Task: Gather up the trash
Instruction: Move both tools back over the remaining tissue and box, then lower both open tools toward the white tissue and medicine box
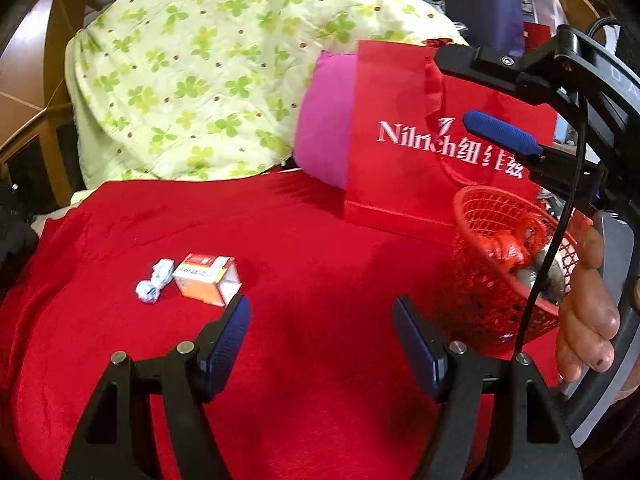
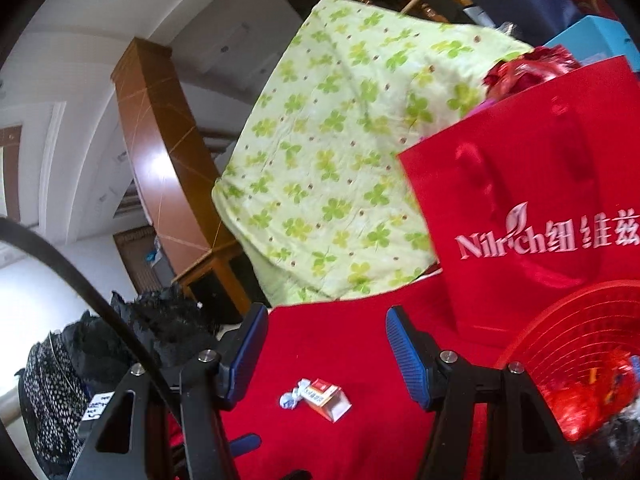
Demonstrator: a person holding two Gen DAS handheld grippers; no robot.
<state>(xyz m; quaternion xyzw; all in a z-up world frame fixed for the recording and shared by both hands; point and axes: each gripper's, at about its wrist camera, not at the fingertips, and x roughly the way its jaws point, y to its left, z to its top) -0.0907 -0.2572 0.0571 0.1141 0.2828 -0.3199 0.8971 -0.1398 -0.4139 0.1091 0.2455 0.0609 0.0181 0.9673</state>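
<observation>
A small orange-and-white carton (image 1: 208, 278) lies on the red cloth, with a crumpled white-and-blue wrapper (image 1: 154, 280) touching its left side. My left gripper (image 1: 320, 312) hovers just right of the carton, open, with only cloth between its blue pads. To the right stands a red mesh basket (image 1: 500, 264) with red and grey wrappers inside. My right gripper (image 1: 468, 92) reaches in from the upper right, above the basket, with a hand (image 1: 588, 300) on it. In the right wrist view the right gripper (image 2: 326, 320) is open and empty, with the carton (image 2: 326, 398) and wrapper (image 2: 290, 398) below it and the basket (image 2: 580, 340) at right.
A red paper gift bag (image 1: 420, 152) stands behind the basket, beside a pink cushion (image 1: 324, 128). A green clover quilt (image 1: 192, 72) is heaped at the back. Black lace clothing (image 2: 120, 344) lies past the cloth's left edge. A black cable (image 1: 560, 216) crosses the basket.
</observation>
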